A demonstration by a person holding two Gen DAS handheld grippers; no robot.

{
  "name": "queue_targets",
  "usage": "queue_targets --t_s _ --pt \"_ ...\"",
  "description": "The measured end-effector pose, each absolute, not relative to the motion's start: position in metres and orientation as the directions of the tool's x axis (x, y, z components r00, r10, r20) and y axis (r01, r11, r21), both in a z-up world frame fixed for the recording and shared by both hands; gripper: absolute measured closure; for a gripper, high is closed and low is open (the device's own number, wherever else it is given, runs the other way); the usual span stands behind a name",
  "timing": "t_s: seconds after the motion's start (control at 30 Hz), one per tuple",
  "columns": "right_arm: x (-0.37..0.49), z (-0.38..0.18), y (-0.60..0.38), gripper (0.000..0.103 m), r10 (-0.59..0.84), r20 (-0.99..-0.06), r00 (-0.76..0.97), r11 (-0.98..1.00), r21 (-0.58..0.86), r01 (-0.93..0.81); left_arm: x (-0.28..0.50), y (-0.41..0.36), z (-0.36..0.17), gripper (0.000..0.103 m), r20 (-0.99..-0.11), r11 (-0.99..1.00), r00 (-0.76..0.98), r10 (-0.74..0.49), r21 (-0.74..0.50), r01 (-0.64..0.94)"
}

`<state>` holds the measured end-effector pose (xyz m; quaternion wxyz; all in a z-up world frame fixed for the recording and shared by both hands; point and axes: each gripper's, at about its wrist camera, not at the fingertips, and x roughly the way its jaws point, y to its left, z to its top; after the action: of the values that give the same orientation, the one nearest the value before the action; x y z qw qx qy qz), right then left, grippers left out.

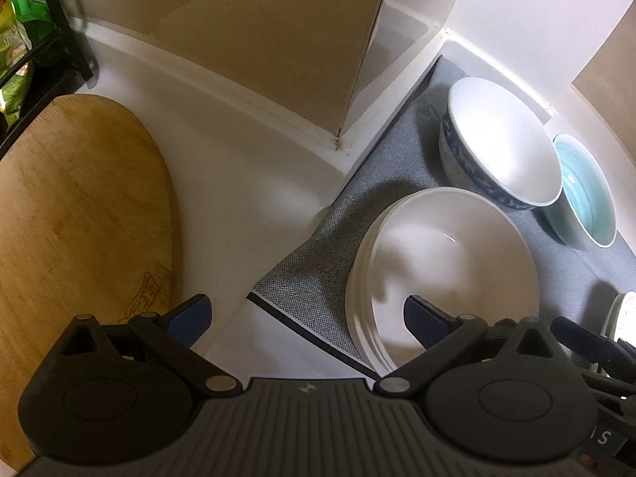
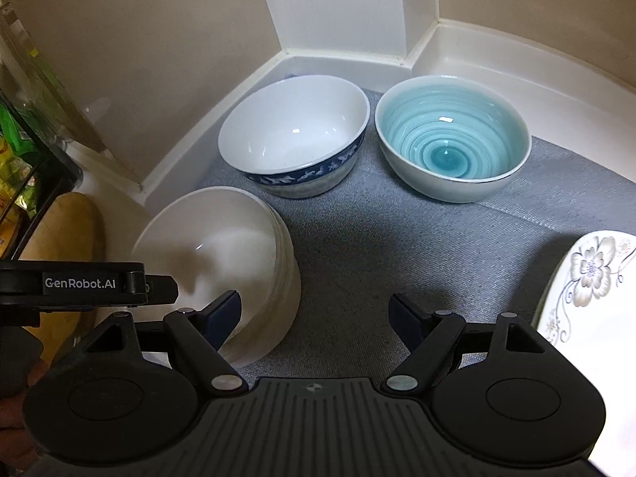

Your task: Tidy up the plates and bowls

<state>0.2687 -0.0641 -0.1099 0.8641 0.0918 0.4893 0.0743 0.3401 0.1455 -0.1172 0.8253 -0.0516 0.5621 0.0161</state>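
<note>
A stack of white bowls (image 1: pixel 445 262) (image 2: pixel 222 238) sits on the grey mat (image 1: pixel 318 262) (image 2: pixel 377 246). Behind it stand a white bowl with a blue patterned band (image 1: pixel 501 139) (image 2: pixel 294 131) and a turquoise swirl bowl (image 1: pixel 584 190) (image 2: pixel 453 135). A floral plate (image 2: pixel 588 310) lies at the right edge of the right wrist view. My left gripper (image 1: pixel 306 318) is open and empty, its right finger over the stack's near rim. My right gripper (image 2: pixel 316 314) is open and empty above the mat, its left finger beside the stack.
A round wooden cutting board (image 1: pixel 79 218) lies on the white counter (image 1: pixel 238 198) to the left. A black rack with green packets (image 1: pixel 28 20) stands at the far left. Walls and a white corner post (image 2: pixel 338 4) close off the back.
</note>
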Motion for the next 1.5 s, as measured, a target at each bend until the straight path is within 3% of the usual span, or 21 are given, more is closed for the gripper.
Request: queue_targets --t_s 0.1,0.17,0.2,0.3,0.37,0.43,0.53,0.73,1.5 --pt "0.271 -0.112 -0.063 0.022 0.221 -0.835 0.504 0.971 0.234 -0.039 0.34 0.145 -0.118 0.001 -0.929 0.995 0.37 -0.021 -0.057 -0.088" --pt "0.272 -0.112 -0.062 0.031 0.228 -0.835 0.5 0.97 0.238 -0.046 0.338 0.145 -0.116 0.003 -0.922 0.995 0.387 -0.022 -0.057 -0.08" --pt "0.272 -0.112 -0.062 0.034 0.23 -0.834 0.502 0.97 0.24 -0.047 0.338 0.144 -0.116 0.009 -0.919 0.995 0.393 -0.029 -0.064 -0.075" --pt "0.273 -0.111 -0.06 0.056 0.249 -0.824 0.509 0.965 0.255 -0.06 0.339 0.146 -0.115 0.028 -0.922 0.995 0.384 -0.044 -0.076 -0.068" --pt "0.273 -0.11 -0.057 0.074 0.269 -0.821 0.503 0.961 0.265 -0.081 0.339 0.145 -0.115 0.034 -0.922 0.995 0.385 -0.046 -0.074 -0.06" --pt "0.274 -0.109 -0.053 0.082 0.29 -0.817 0.498 0.956 0.277 -0.102 0.337 0.143 -0.114 0.051 -0.921 0.996 0.385 -0.063 -0.085 -0.04" --pt "0.274 -0.108 -0.047 0.083 0.288 -0.823 0.49 0.957 0.266 -0.116 0.336 0.139 -0.113 0.068 -0.929 0.993 0.357 -0.099 -0.117 -0.029" --pt "0.268 -0.106 -0.049 0.085 0.311 -0.838 0.448 0.949 0.298 -0.103 0.325 0.137 -0.111 0.083 -0.932 0.989 0.334 -0.142 -0.148 0.008" --pt "0.222 -0.102 -0.04 0.085 0.329 -0.855 0.402 0.944 0.305 -0.123 0.278 0.138 -0.103 0.083 -0.932 0.988 0.334 -0.138 -0.108 0.107"
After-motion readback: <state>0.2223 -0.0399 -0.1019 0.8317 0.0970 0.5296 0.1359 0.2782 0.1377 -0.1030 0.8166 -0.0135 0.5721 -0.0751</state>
